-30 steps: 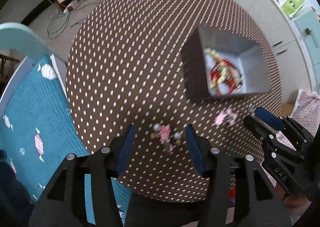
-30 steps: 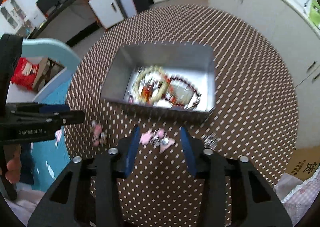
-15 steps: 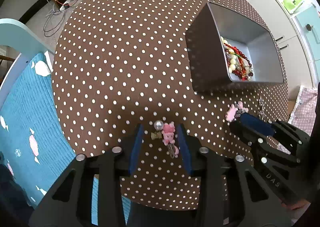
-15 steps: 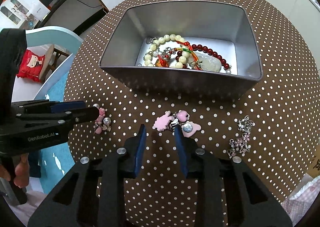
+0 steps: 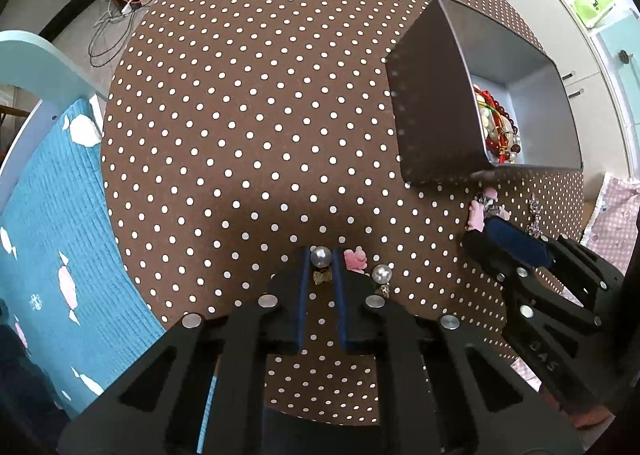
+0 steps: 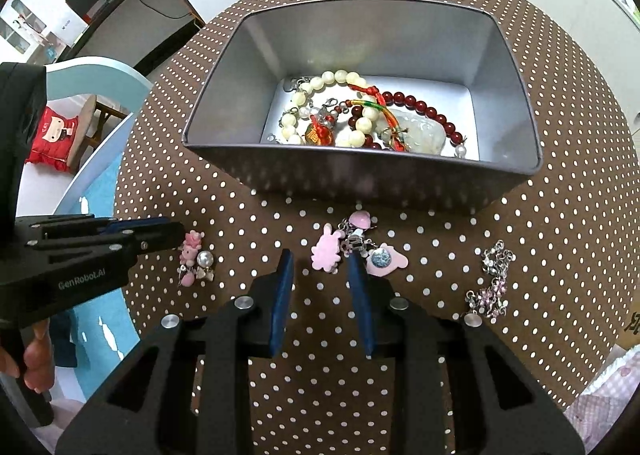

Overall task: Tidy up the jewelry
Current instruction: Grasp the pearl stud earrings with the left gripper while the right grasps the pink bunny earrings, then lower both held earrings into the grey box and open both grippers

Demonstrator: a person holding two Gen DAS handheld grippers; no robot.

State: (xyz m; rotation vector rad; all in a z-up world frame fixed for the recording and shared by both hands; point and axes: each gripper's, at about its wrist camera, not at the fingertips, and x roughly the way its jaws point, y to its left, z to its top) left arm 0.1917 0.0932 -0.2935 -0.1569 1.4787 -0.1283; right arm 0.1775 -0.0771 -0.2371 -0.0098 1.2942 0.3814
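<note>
On the round brown tablecloth with white polka dots (image 6: 520, 239), both grippers point down at loose jewelry in front of the grey metal rectangular tin (image 6: 360, 179). Left gripper (image 5: 321, 269): jaws nearly together, pinching the silver-pearl earring with a small gold bow (image 5: 321, 261); pearl sits at the fingertips, so the grip is shallow. Its pink bear charm (image 5: 356, 258) and a second silver pearl (image 5: 381, 275) lie just outside the right-hand finger, not in the grip. Right gripper (image 6: 320, 275): jaws partly open, nothing pinched; the pink rabbit and enamel charm cluster (image 6: 352, 247) lies at the tips, rabbit between the fingers, round blue-centred charm outside the right one. Judgement on doing the step well: lift the left piece slowly and straight up, because a tip-only hold on a round pearl can slip; check whether the bear and second pearl are linked and come along. For the right, centre over the cluster's metal links before closing, otherwise it grabs only 1 charm. Then carry over the tin rim and release low. Count: 1 tin, 3 loose pieces on the cloth (pearl-and-bear set, pink charm cluster, silver-and-pink chain bracelet (image 6: 492, 279)), 2 grippers. Inside the tin is a tangle of cream beads and dark red beads (image 6: 360, 115); the number of pieces in it cannot be told.
</note>
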